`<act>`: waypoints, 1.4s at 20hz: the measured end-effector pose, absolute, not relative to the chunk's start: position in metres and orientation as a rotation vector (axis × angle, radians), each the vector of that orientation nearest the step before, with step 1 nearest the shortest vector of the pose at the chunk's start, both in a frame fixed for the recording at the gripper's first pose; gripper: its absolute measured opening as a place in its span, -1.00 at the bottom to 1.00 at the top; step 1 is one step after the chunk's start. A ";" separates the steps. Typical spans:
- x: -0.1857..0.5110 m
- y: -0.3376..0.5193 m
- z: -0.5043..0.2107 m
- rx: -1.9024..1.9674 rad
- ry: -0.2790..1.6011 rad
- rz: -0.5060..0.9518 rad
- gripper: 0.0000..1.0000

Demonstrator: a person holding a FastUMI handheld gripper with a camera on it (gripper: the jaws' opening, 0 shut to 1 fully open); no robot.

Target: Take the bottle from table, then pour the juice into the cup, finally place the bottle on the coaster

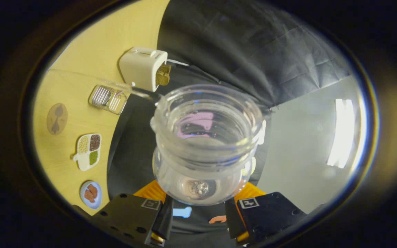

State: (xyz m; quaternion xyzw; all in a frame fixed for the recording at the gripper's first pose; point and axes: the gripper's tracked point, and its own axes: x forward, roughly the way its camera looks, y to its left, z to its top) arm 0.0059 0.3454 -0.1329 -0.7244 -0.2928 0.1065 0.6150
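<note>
While the gripper point(198, 215) clamps both fingers on the clear bottle point(205, 144), the view rolls sideways, so the bottle is lifted and tipped, mouth open toward the camera. Little liquid shows inside; likely the pour is under way or nearly over. Beyond it on the yellow worktop point(67, 89) lie a clear ribbed cup point(109, 99), a white toaster point(143, 67) and a round coaster point(57, 119). Setting the bottle on the coaster remains.

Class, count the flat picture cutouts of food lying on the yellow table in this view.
2. The divided tray cutout lies beyond the bottle held in the hand-held gripper; the round plate cutout sits beside it, nearer the fingers. The bottle may hide others.
</note>
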 end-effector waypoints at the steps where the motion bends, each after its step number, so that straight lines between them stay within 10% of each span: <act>1: 0.007 0.348 -0.136 -1.659 -0.677 0.260 0.34; 28: 0.001 0.364 -0.128 -1.622 -0.789 0.293 0.34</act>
